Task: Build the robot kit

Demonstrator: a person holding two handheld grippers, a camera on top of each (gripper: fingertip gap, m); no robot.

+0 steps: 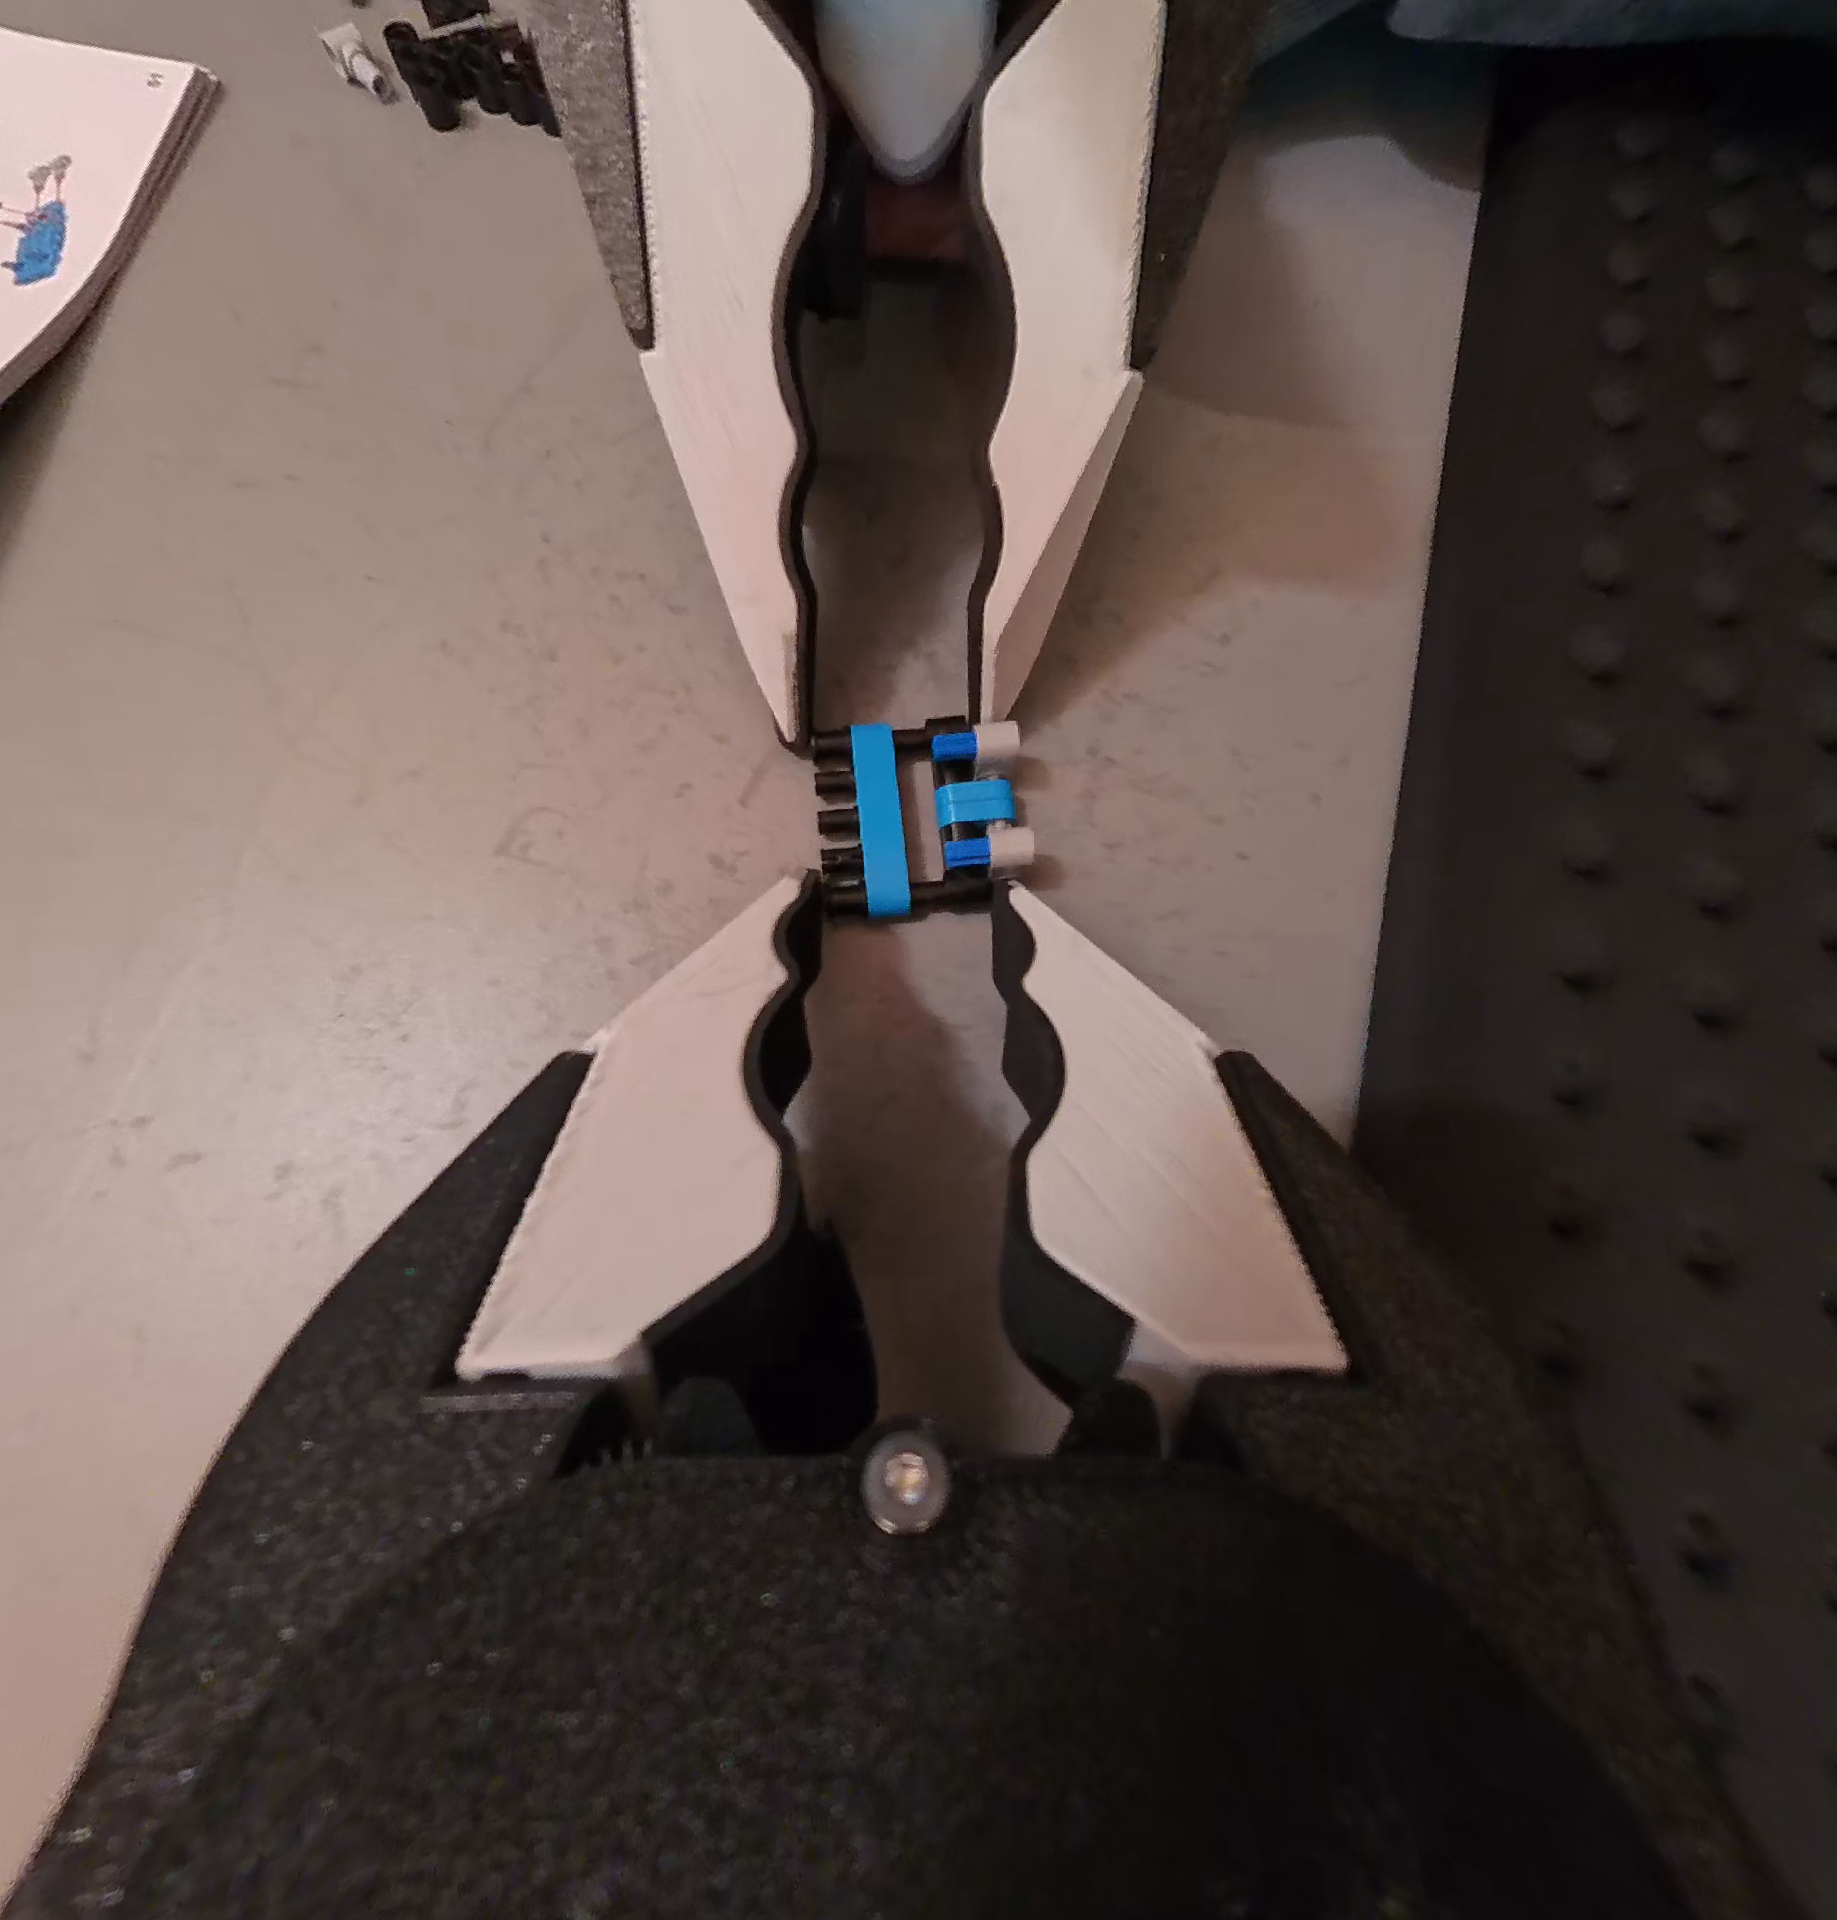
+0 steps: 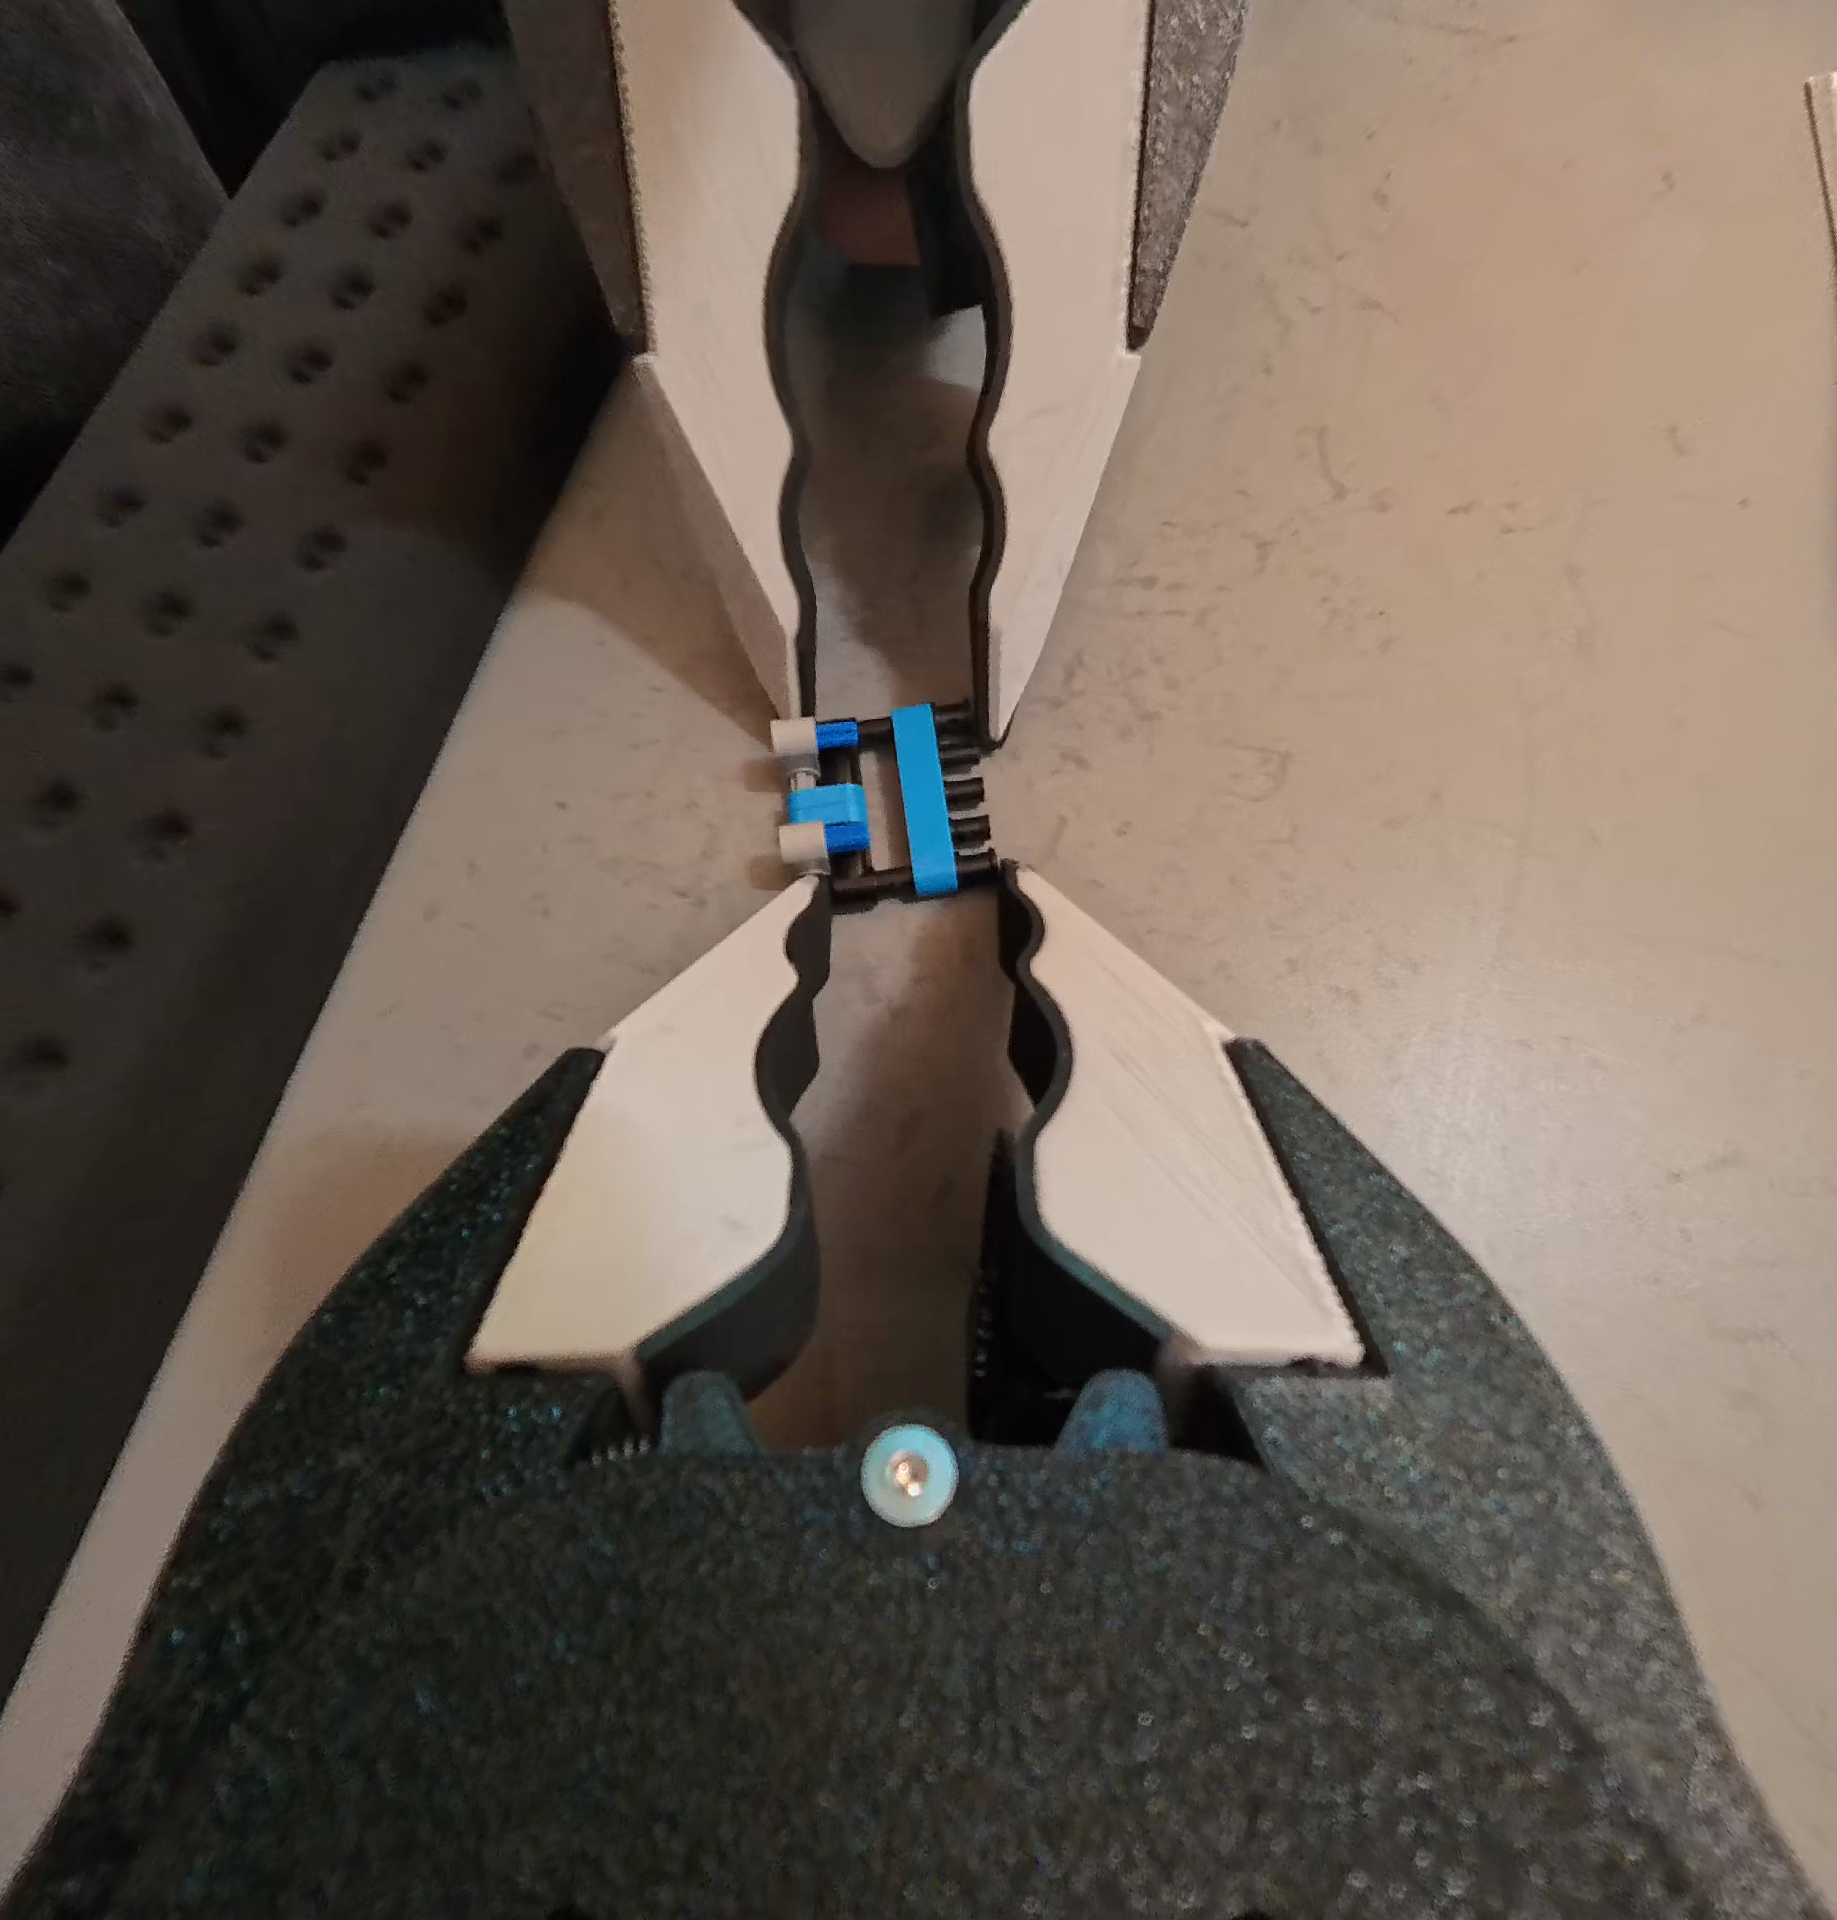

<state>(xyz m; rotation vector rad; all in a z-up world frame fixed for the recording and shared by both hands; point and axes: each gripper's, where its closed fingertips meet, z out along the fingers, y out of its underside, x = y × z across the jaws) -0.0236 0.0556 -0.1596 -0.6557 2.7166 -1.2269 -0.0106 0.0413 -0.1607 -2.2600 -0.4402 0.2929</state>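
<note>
Left gripper (image 1: 909, 899) pinches the near end of the small blue-and-black brick assembly (image 1: 919, 821); right gripper (image 1: 893, 727) clamps the opposite end, tips facing, above the grey table (image 1: 322, 727). A dark studded mat (image 1: 1672, 935) sits alongside, a booklet (image 1: 52, 229) farther off.

The left gripper (image 1: 909, 894) has a black body with a coarse, speckled texture, broad at the base and forking into two arms. Just ahead of its single round silver screw (image 1: 903, 1488), two white fingers (image 1: 623, 1184) taper forward — flat, faintly ridged faces, each edged on the inside with a wavy black lining. The right gripper (image 2: 909, 883) is built alike: grainy black body with a bluish glint, a pale-ringed screw (image 2: 909, 1475) on its midline, and white tapering fingers (image 2: 1174, 1164) beyond that screw, lined with the same scalloped black strip. Fine teeth show at the finger roots — either side of the screw.
</note>
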